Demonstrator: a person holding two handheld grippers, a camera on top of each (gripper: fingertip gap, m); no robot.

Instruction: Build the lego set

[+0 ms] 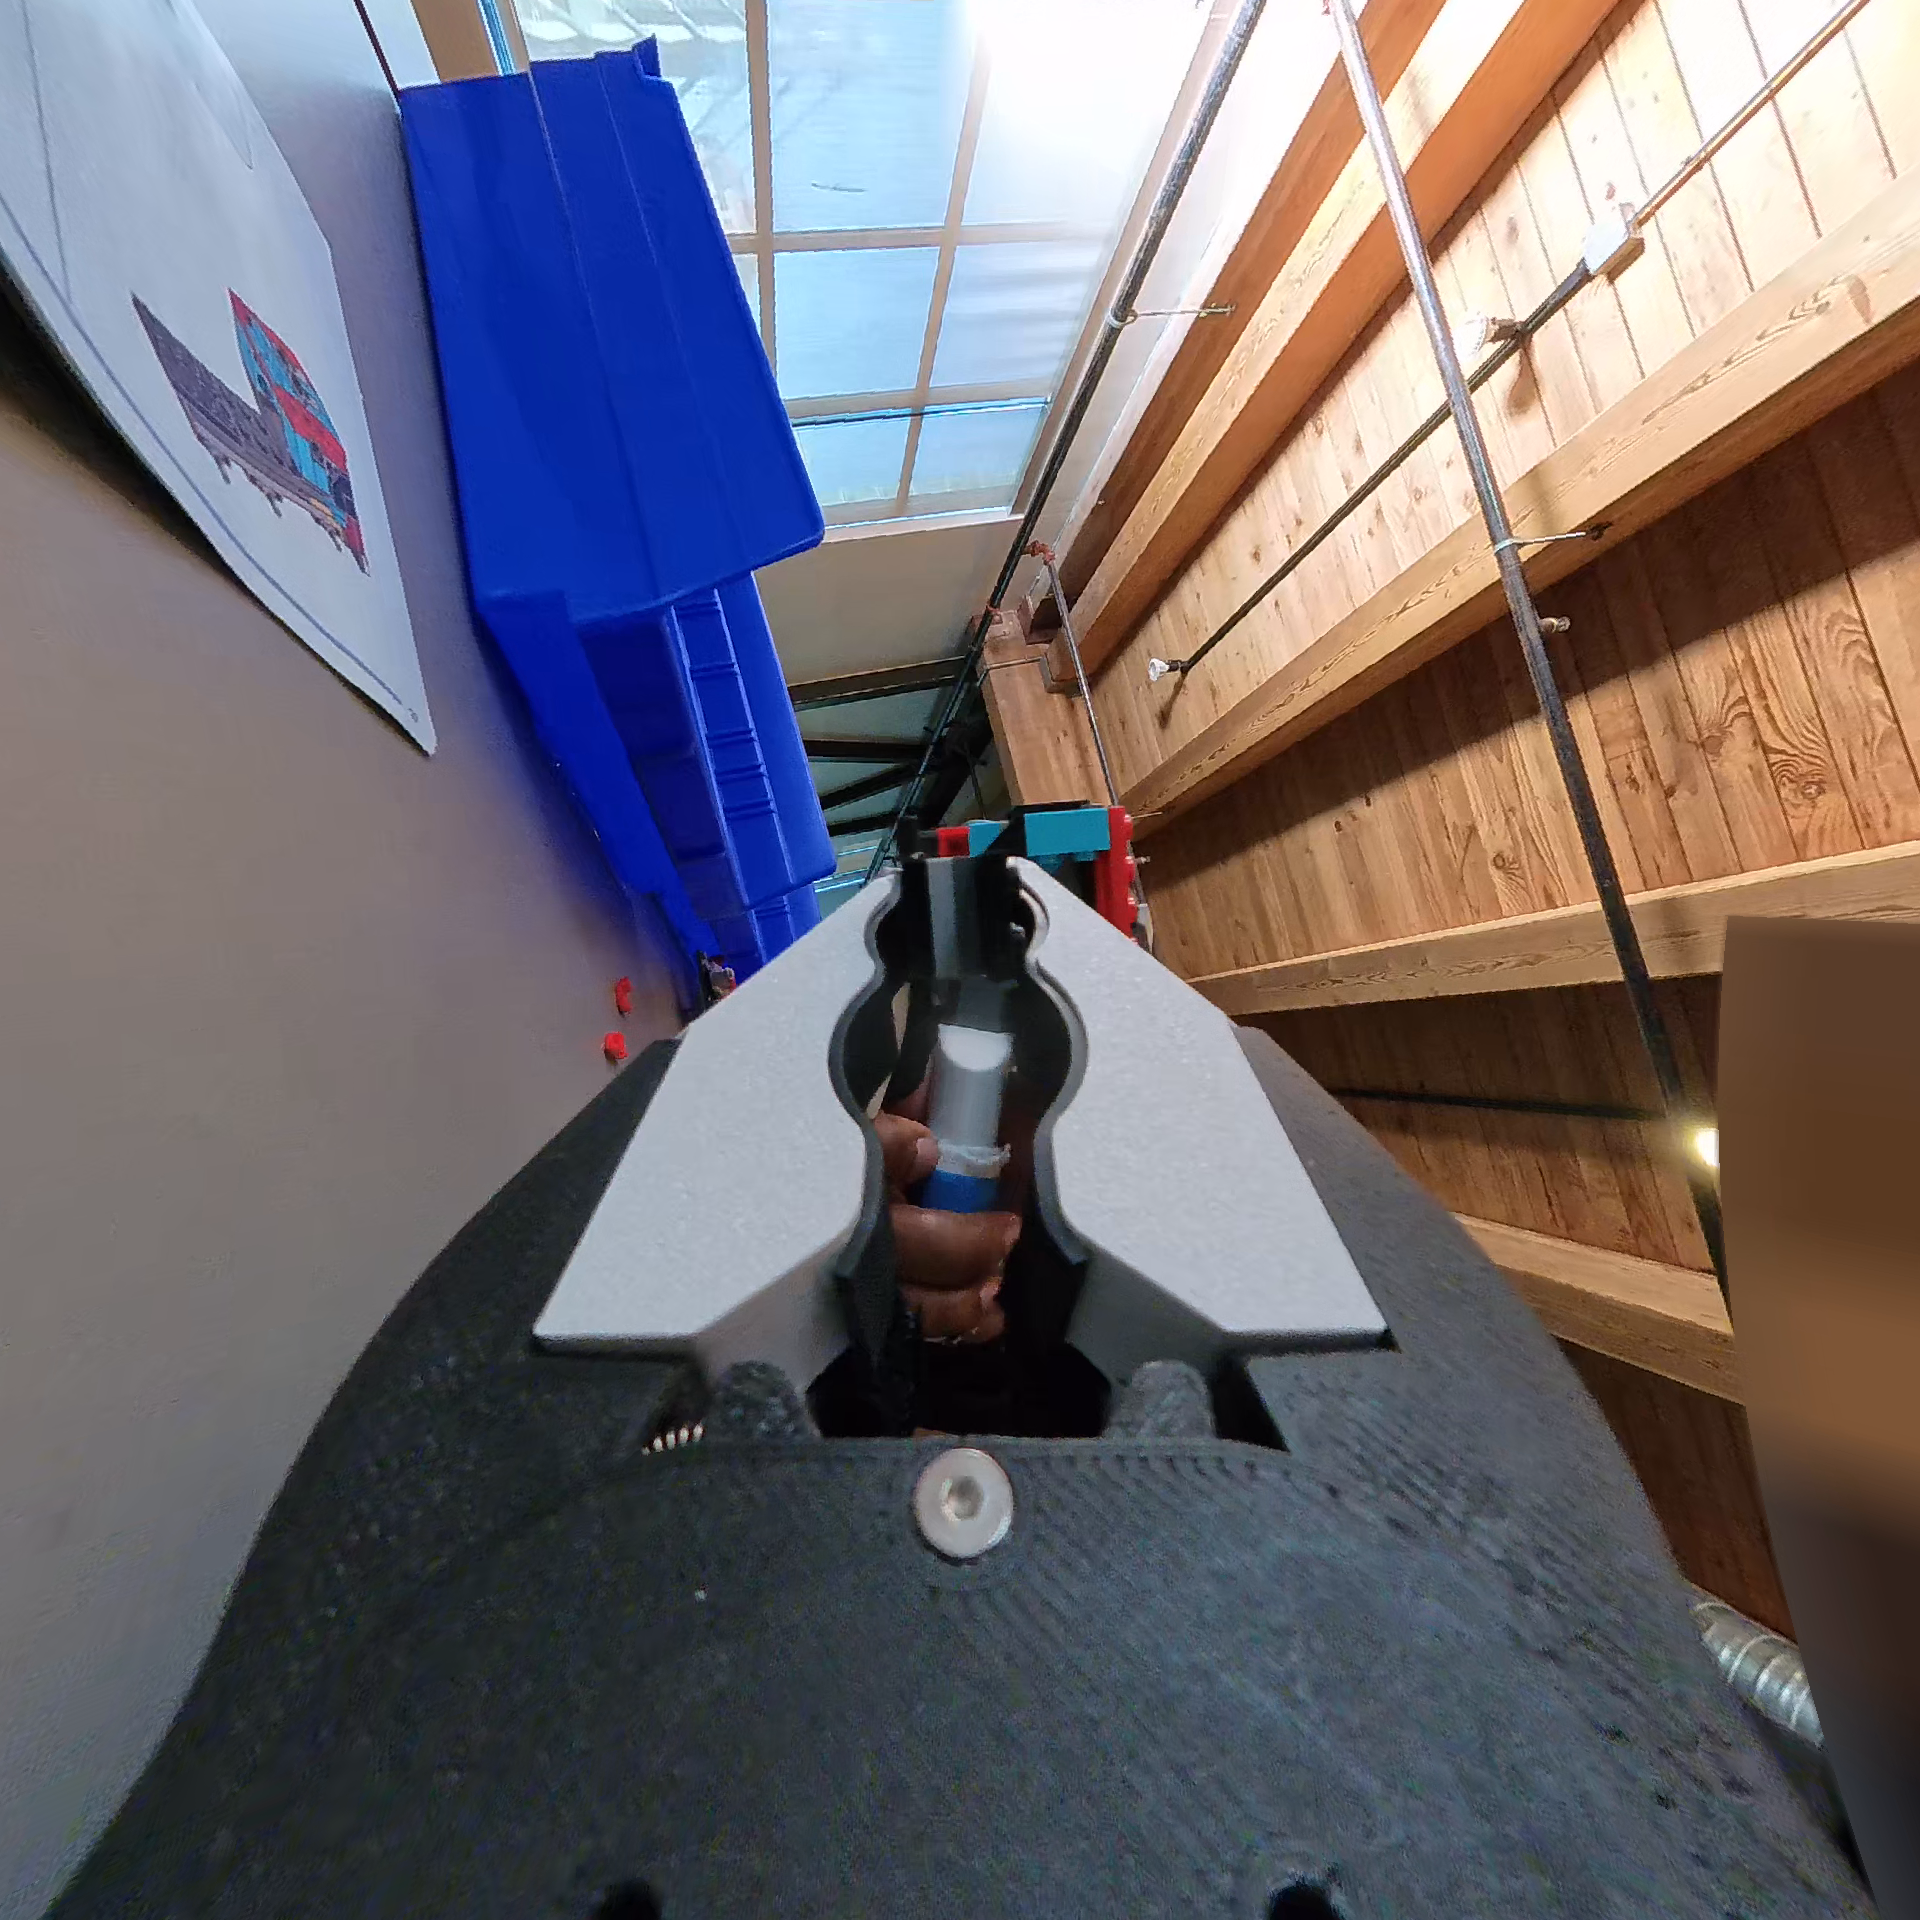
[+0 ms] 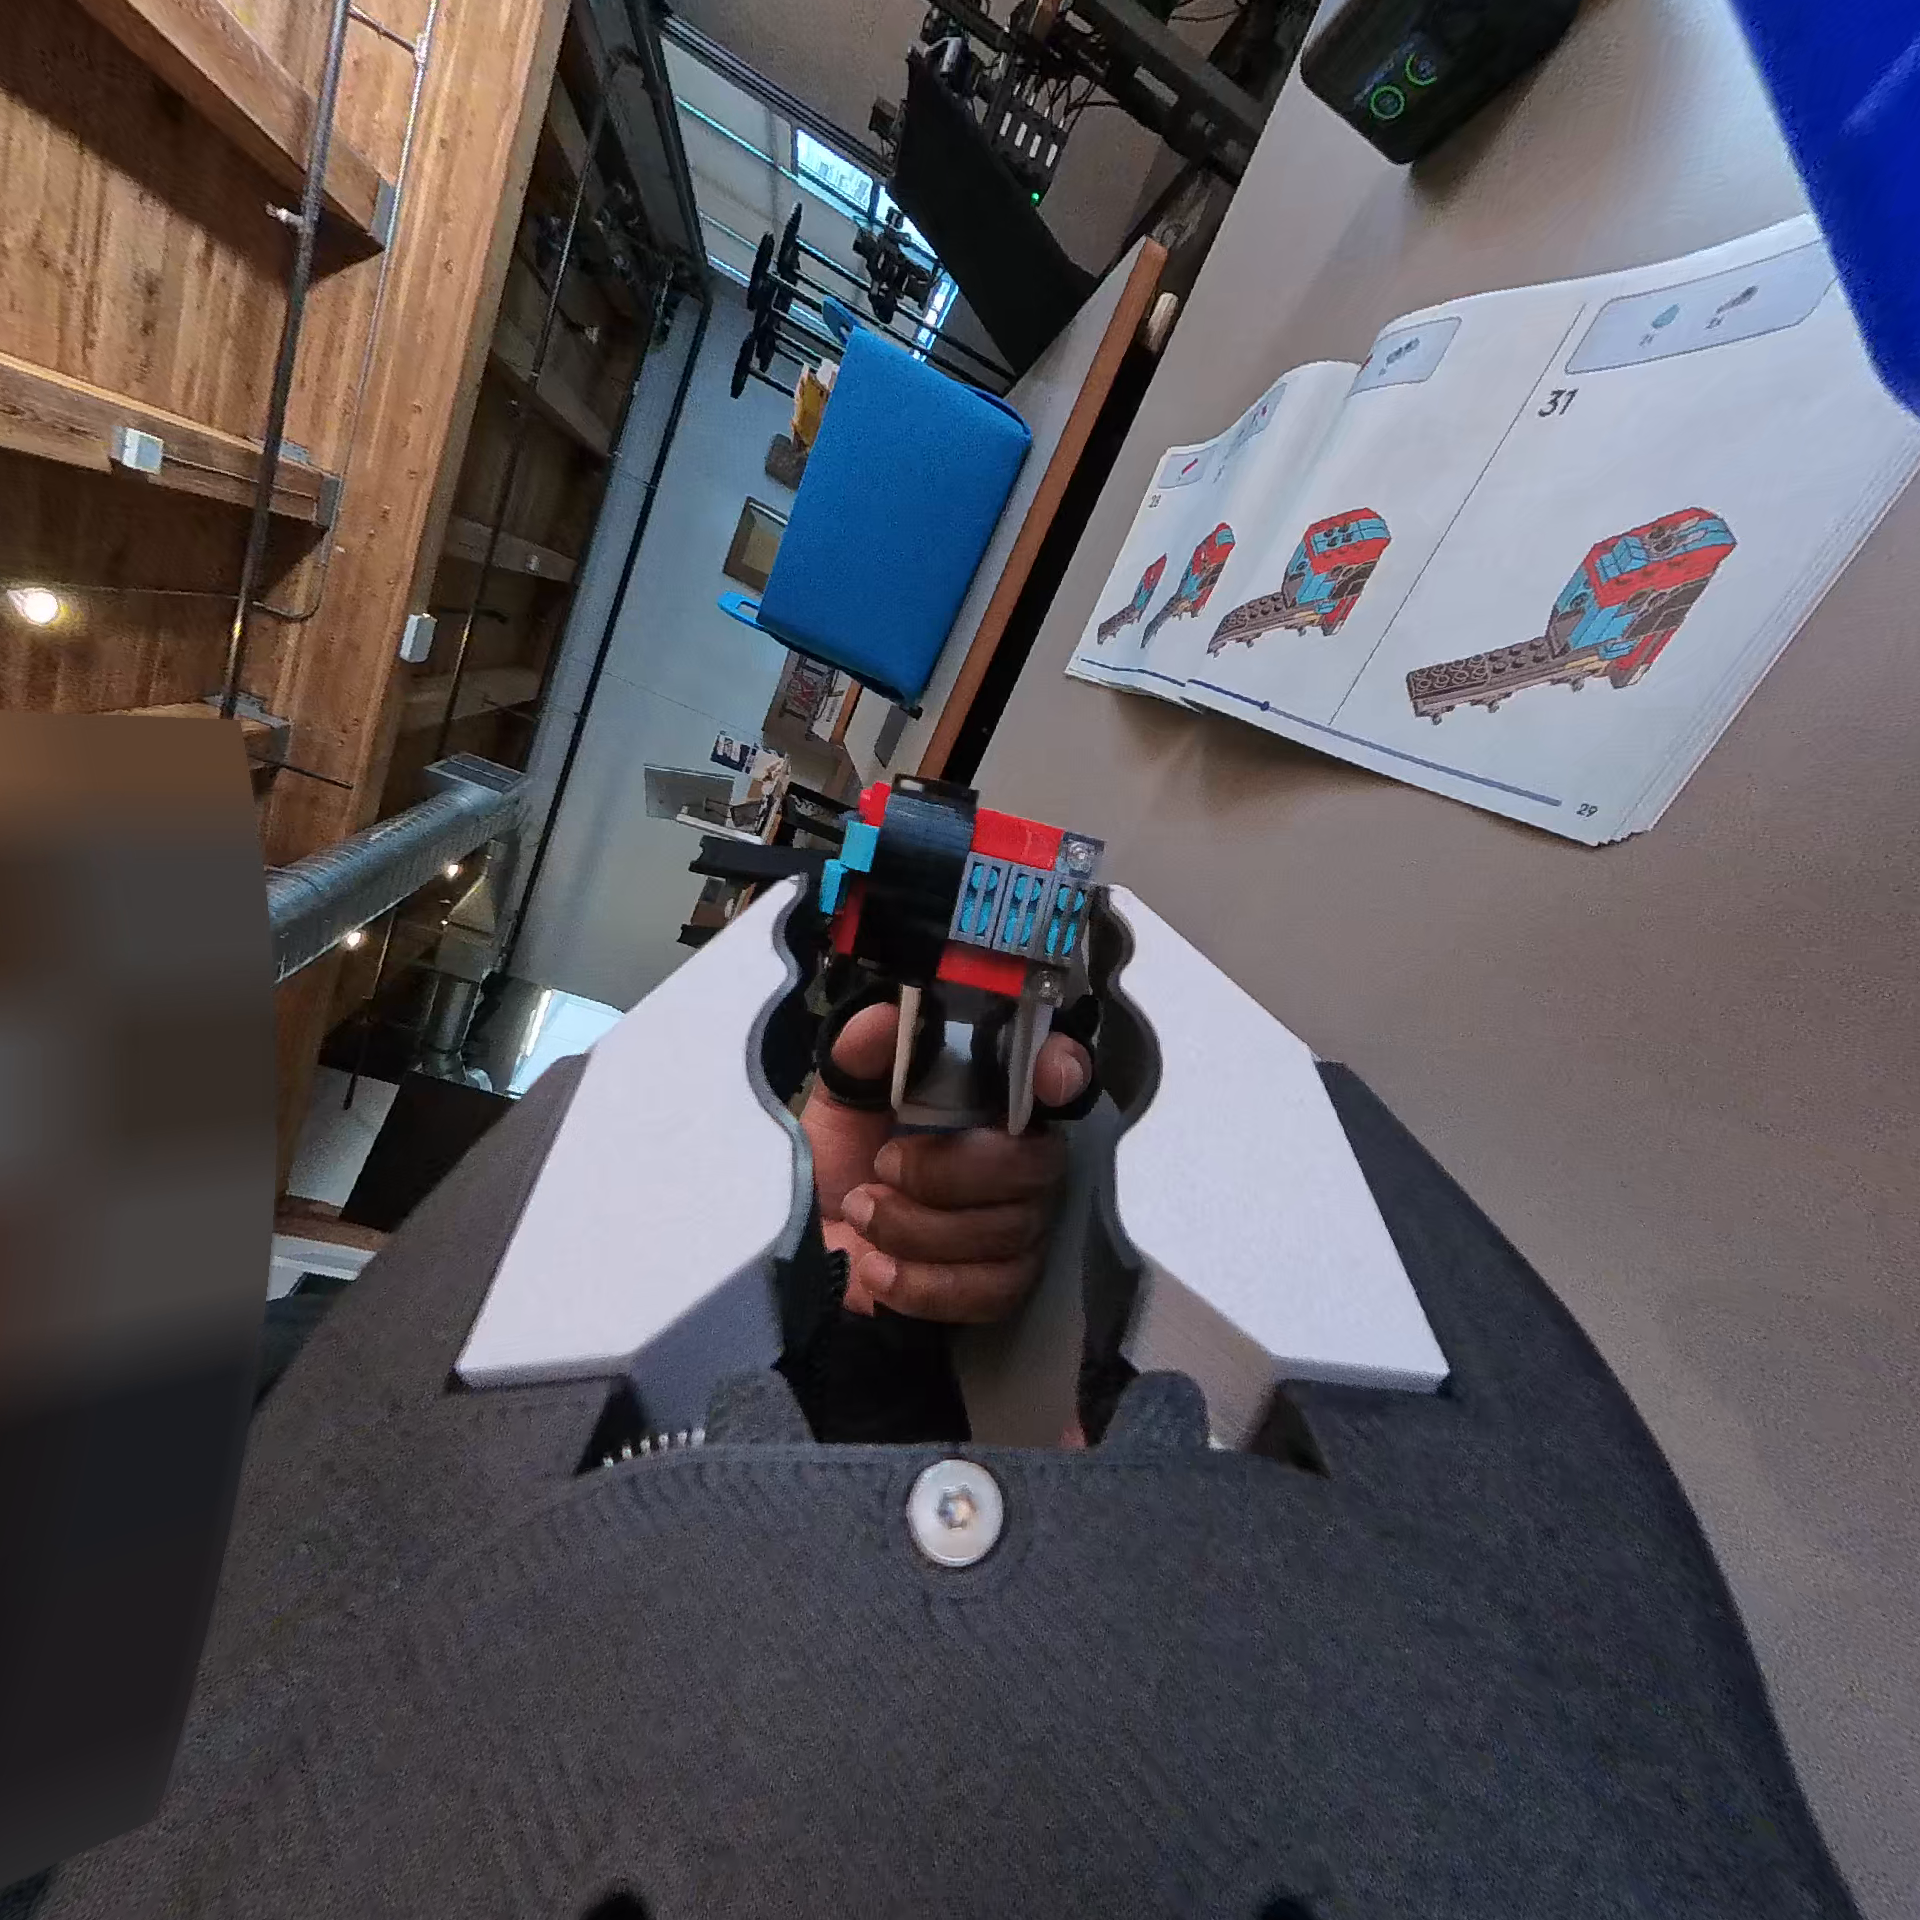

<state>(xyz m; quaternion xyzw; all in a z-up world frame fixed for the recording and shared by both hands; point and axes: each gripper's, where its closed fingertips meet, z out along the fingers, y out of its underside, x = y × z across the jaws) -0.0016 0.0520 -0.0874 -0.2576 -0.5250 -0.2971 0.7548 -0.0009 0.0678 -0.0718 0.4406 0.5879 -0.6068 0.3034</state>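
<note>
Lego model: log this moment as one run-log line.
left claw: shut on lego model | right claw: shut on lego model | booklet: open

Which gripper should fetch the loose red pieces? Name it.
Right, probably. The left gripper looks clamped on the lego model; the right gripper seems only to straddle it, freer for the red pieces.

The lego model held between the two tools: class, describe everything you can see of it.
The lego model is a small, half-built block of red, turquoise, black and grey plastic bricks with grilled turquoise panels on one side. It is held in the air beside the table, clamped between the right tool and the left tool.
</note>
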